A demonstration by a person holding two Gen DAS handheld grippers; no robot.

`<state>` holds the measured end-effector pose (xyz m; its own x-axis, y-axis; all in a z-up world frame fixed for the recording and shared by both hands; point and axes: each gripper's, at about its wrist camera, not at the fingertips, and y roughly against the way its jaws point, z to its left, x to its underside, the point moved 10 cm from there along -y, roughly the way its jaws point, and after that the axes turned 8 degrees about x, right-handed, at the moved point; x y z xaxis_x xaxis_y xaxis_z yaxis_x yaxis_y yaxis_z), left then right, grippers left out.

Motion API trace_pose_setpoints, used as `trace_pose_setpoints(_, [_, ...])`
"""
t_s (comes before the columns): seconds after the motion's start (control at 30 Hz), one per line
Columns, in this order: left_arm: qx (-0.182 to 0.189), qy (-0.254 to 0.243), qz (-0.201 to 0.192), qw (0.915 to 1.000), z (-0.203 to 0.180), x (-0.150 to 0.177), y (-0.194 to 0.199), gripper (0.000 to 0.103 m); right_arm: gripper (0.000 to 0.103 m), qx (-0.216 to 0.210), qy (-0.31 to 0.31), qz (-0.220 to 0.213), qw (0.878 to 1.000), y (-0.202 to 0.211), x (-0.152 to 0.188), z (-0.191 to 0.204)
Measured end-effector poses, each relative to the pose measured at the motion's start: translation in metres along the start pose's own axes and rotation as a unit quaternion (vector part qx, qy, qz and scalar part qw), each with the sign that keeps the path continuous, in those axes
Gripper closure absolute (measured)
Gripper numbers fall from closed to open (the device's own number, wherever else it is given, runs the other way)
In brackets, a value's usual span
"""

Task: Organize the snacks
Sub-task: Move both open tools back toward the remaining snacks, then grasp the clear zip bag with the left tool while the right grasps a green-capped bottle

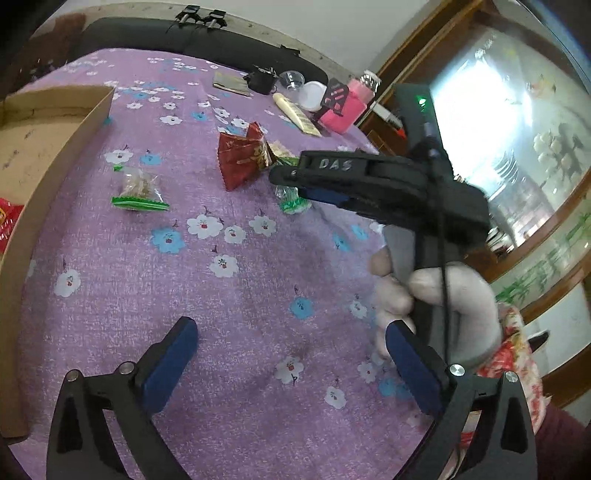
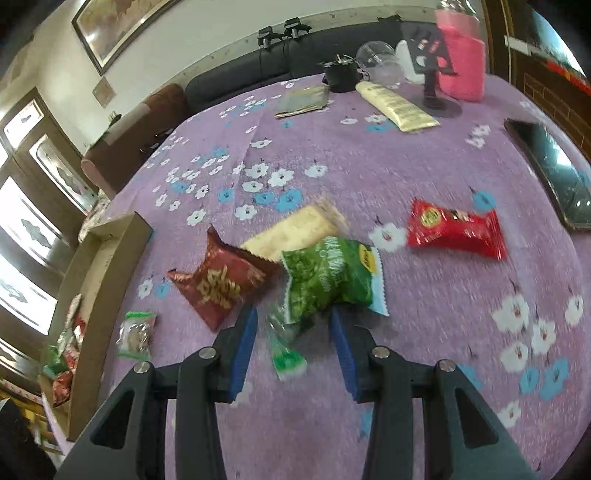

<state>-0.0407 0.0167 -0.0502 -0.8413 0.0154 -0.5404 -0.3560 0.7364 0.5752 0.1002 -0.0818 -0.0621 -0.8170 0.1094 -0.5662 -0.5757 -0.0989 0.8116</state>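
- Blue-padded fingers [image 2: 341, 354] of the right gripper [image 2: 291, 350] sit nearest its lens, part-way apart, with a small clear green-ended packet [image 2: 286, 350] lying between them; the pads do not look pressed on it, so nothing is pinched
- Left gripper [image 1: 291, 365] has its fingers [image 1: 170, 365] spread wide over bare cloth, holding nothing
- Just past the right fingers lies the green snack bag [image 2: 332, 277], overlapping a dark red snack bag [image 2: 221, 280] and a pale cream packet [image 2: 299, 229]; a bright red packet [image 2: 456, 229] lies apart to the right and a small clear nut packet [image 2: 135, 334] to the left
- Risk, as I judge it: the packets are crowded and slippery, so closing here could catch the green bag's corner along with the small packet, or squeeze the small one out sideways
- Blur in the right view suggests a fast hand; a hasty close could miss or drag the pile
- Cardboard box [image 2: 110, 266] at the left already holds some snacks; a loosely held packet could drop short of its wall
- Both grippers work close together, so they could knock each other
- Surface [image 2: 424, 314] wears a purple cloth with white and blue flowers; a pink container [image 2: 461, 59], a cream tube [image 2: 399, 103] and a phone [image 2: 554, 173] sit farther off
- Beyond are a dark sofa [image 2: 240, 81], a framed picture [image 2: 118, 26] and wood-framed glass doors [image 2: 29, 221]
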Motion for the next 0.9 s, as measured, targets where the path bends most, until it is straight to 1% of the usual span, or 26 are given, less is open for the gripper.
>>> trace_pose_setpoints(0.03, [0.012,0.008,-0.003,0.9999,0.001,-0.001,0.002,0.001,0.065,0.008,0.008,-0.001,1.000,-0.002,-0.002,0.000])
trace_pose_setpoints(0.1, [0.025,0.013,-0.002,0.9996,0.002,-0.001,0.003,0.001,0.084,0.032,0.025,-0.004,0.999,-0.002,0.000,-0.001])
trace_pose_setpoints(0.17, [0.025,0.006,0.004,0.9997,0.000,0.000,0.002,0.001,0.085,0.030,0.031,-0.005,0.999,0.001,0.004,-0.002])
trace_pose_setpoints(0.23, [0.012,-0.013,0.023,0.9996,-0.003,0.001,-0.002,0.001,0.085,0.029,0.033,0.002,0.999,0.007,0.012,-0.006])
trace_pose_setpoints(0.27, [0.001,-0.021,0.033,0.9992,-0.003,0.001,-0.003,0.003,0.085,0.028,0.032,0.004,0.999,0.012,0.017,-0.008])
trace_pose_setpoints(0.3, [-0.013,-0.020,0.040,0.9989,-0.001,-0.001,-0.003,0.008,0.085,0.025,0.030,0.005,0.999,0.015,0.022,-0.010])
trace_pose_setpoints(0.33, [-0.027,-0.019,0.038,0.9987,0.002,-0.006,0.000,0.011,0.085,0.021,0.028,0.004,0.999,0.018,0.027,-0.012])
trace_pose_setpoints(0.4, [-0.047,-0.024,0.020,0.9984,0.010,-0.023,0.005,0.012,0.085,0.002,0.017,-0.002,1.000,0.026,0.036,-0.019])
trace_pose_setpoints(0.5, [-0.098,-0.038,0.000,0.9945,0.028,-0.053,0.011,0.012,0.085,-0.039,-0.012,-0.010,0.999,0.031,0.041,-0.027])
trace_pose_setpoints(0.53, [-0.118,-0.045,-0.003,0.9920,0.035,-0.063,0.011,0.012,0.085,-0.048,-0.022,-0.008,0.999,0.031,0.040,-0.028])
trace_pose_setpoints(0.63, [-0.160,-0.056,0.005,0.9854,0.055,-0.079,0.002,0.012,0.085,-0.051,-0.022,-0.012,0.998,0.032,0.041,-0.027])
trace_pose_setpoints(0.73, [-0.186,-0.066,0.015,0.9802,0.069,-0.091,-0.013,0.012,0.085,-0.041,-0.009,-0.019,0.999,0.032,0.041,-0.024])
trace_pose_setpoints(0.8, [-0.194,-0.069,0.024,0.9783,0.074,-0.094,-0.022,0.014,0.085,-0.041,-0.010,-0.019,0.999,0.033,0.041,-0.024])
trace_pose_setpoints(0.83, [-0.209,-0.078,0.024,0.9746,0.076,-0.094,-0.022,0.018,0.085,-0.043,-0.012,-0.018,0.999,0.033,0.041,-0.025])
trace_pose_setpoints(0.87, [-0.225,-0.095,0.024,0.9694,0.076,-0.094,-0.022,0.036,0.085,-0.046,-0.017,-0.017,0.999,0.033,0.041,-0.026])
trace_pose_setpoints(0.9, [-0.214,-0.097,0.028,0.9717,0.073,-0.092,-0.023,0.054,0.085,-0.048,-0.019,-0.016,0.999,0.033,0.041,-0.027])
